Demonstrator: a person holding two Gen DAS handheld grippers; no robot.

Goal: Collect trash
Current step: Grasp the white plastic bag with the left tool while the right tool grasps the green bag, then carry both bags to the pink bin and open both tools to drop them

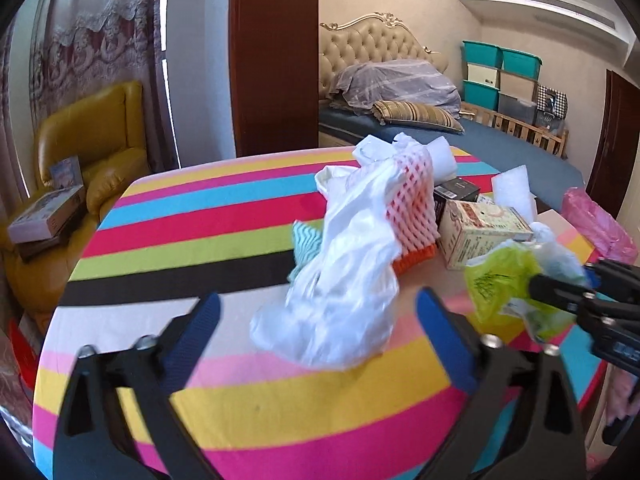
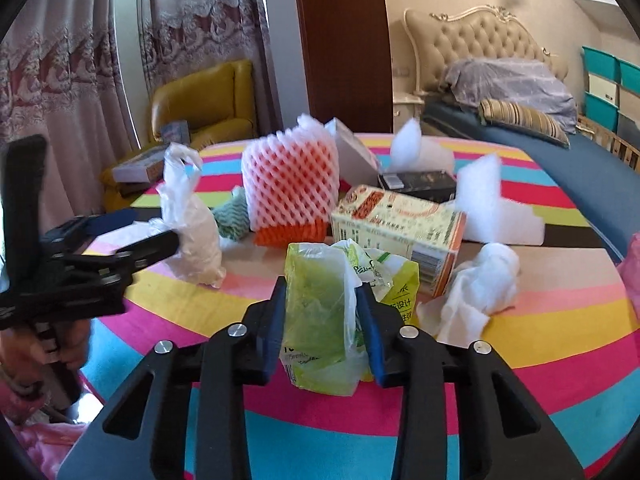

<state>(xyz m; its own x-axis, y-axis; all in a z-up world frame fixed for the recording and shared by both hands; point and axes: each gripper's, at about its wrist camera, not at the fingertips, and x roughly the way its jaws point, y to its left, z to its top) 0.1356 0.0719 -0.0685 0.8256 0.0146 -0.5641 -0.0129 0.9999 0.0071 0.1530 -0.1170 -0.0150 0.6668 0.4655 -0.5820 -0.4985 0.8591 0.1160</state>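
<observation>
A round table with a striped cloth holds a pile of trash. My left gripper is open with a crumpled white plastic bag between its fingers; the bag also shows in the right wrist view. My right gripper is shut on a green and white plastic bag, which shows at the right of the left wrist view. A pink foam fruit net, a printed carton, a black box and white foam pieces lie behind.
A crumpled white tissue lies right of the carton. A teal patterned cloth lies by the net. A pink plastic bag hangs at the table's right edge. A yellow armchair stands left, a bed behind.
</observation>
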